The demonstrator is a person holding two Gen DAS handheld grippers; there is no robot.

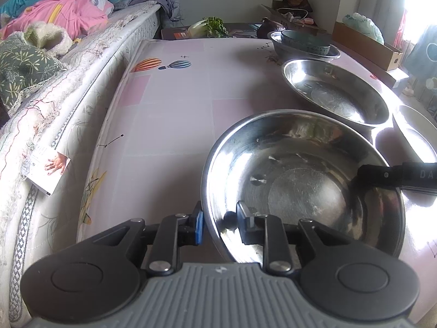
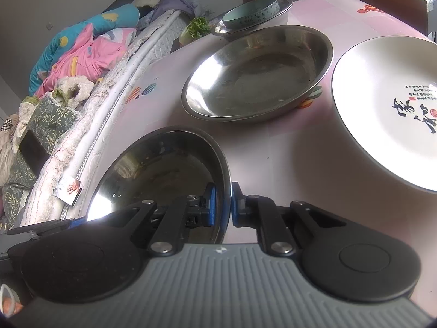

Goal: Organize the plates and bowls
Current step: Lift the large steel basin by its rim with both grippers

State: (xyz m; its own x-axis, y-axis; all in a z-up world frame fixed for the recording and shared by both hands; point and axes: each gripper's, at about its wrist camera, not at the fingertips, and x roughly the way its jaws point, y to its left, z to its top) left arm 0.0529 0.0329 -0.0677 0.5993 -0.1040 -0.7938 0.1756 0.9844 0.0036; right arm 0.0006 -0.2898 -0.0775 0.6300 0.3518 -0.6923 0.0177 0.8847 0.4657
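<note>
Left wrist view shows the desk [image 1: 169, 114] with its pink cloth, pushed up against a bed [image 1: 82, 63]. The biggest dish here is the near steel bowl [image 1: 300, 180], and it sits at the front of the desk. It looks light, hard and shiny, so it could slip. The thin rim is the best place to hold it.

The left tongs [image 1: 221, 222] have one finger outside the bowl and one inside, but I cannot tell if they pinch the rim. The right tongs [image 2: 224, 205] are clenched on the rim at the other side. Nothing is in this bowl.

Next in size is the white plate [image 2: 387, 109] with black writing. It could break if dropped. It has nothing on it.

Then comes the second steel bowl [image 2: 259, 73], just behind the first one. It may hold a little water, but I cannot be sure.

At the back, a small green bowl [image 2: 251, 13] sits inside a small steel bowl [image 2: 281, 13].
</note>
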